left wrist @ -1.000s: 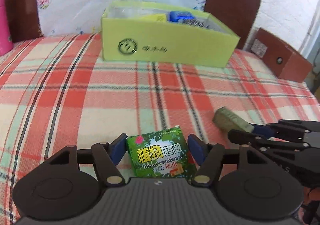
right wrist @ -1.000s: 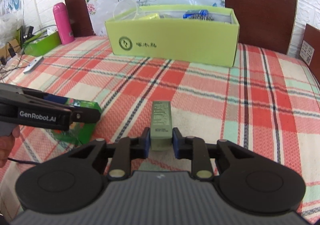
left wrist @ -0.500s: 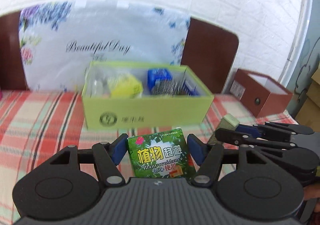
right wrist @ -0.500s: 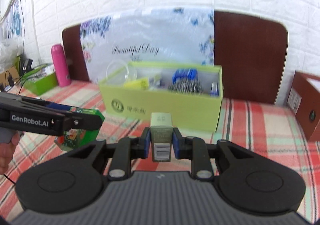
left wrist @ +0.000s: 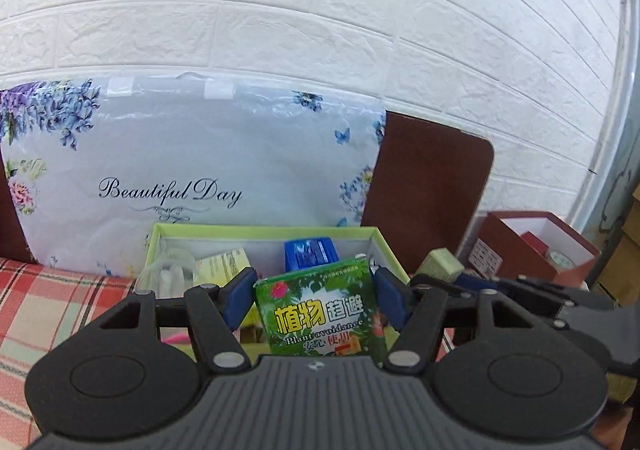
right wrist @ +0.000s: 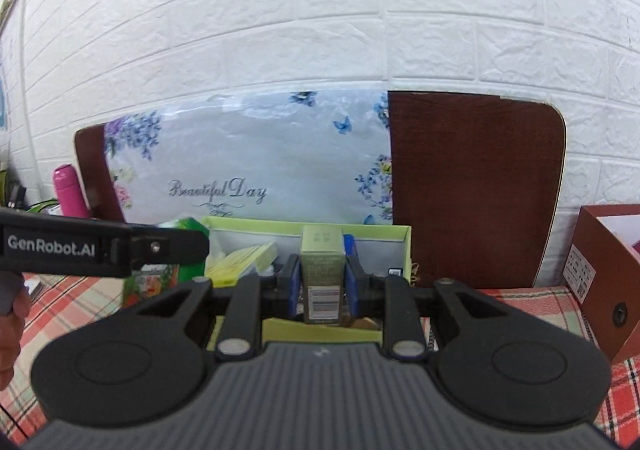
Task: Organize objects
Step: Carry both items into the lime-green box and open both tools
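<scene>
Green packet: the packet point(left wrist: 320, 310), printed with leaves and "Plant avoidance", is held upright and off the counter, its printed face toward the left wrist camera.
Left hand-held gripper: the left hand-held gripper point(left wrist: 314, 296) is clamped on the packet's two side edges, with the blue pads pressed against them.
Slim olive box: the olive box point(right wrist: 323, 274) with a barcode low on its near face is held on end, its long axis vertical.
Right hand-held gripper: the right hand-held gripper point(right wrist: 322, 282) is closed narrowly on the olive box, one pad on each long side.
Lime-green box: the open lime-green box point(left wrist: 264, 231) lies directly ahead of and below both loads; a yellow carton point(right wrist: 240, 264), a blue item point(left wrist: 310, 255) and a clear plastic piece point(left wrist: 168, 274) are already seen inside.
Deciding relation: both loads are judged to hang over the near rim; the packet is lined up with the middle, behind the blue item, and the olive box with the right part.
Nearer hand: neither is clearly nearer; the two are side by side, with the right one's fingers just beside the packet.
Next move, judged: a short descent and release is called for, with the packet tipped flat.
Risk, judged: the two grippers could collide.
Surroundings: the checked counter point(left wrist: 48, 306), a floral bag point(left wrist: 192, 170) and a brown box point(right wrist: 604, 270) lie around.
</scene>
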Tool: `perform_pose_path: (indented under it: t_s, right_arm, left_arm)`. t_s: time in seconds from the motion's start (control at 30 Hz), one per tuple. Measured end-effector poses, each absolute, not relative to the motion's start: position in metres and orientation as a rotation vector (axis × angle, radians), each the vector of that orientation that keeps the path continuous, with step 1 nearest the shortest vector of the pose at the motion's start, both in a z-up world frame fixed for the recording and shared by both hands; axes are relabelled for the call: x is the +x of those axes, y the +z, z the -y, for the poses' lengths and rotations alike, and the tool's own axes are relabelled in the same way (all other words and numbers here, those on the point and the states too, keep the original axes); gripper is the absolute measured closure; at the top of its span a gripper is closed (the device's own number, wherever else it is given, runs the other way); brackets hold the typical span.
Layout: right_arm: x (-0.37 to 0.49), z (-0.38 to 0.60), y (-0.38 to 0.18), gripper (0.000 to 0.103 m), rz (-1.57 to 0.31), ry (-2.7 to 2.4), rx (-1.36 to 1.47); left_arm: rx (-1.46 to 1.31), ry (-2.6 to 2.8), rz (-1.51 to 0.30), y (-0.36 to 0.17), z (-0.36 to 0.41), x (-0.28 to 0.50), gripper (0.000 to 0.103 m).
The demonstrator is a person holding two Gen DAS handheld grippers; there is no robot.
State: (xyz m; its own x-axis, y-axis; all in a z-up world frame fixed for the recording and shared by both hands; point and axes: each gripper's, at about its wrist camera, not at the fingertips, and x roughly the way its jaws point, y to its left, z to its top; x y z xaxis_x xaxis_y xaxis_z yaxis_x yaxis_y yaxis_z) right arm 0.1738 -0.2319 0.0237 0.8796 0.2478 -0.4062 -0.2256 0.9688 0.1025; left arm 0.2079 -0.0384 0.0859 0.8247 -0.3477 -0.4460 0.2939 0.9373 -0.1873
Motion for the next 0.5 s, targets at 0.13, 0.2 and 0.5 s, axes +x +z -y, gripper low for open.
perform_pose_path:
  t_s: [0.13,0.2,0.5]
  right_arm:
    - [0.203,0.237,0.013,0.081,-0.458,0.22,0.118]
    - [0.215,0.238,0.005,0.075,-0.435,0.222,0.141]
    - [0.17,0.248,-0.014,0.0,-0.363,0.15,0.013]
  left_arm:
    - [-0.172,-0.312,-0.449,0.083,0.043,0.234,0.037]
    - [-0.212,-0.277,-0.419,0.079,0.042,0.243,0.017]
    - [-0.208,-0.199,-0.435,0.048,0.018,0.22,0.011]
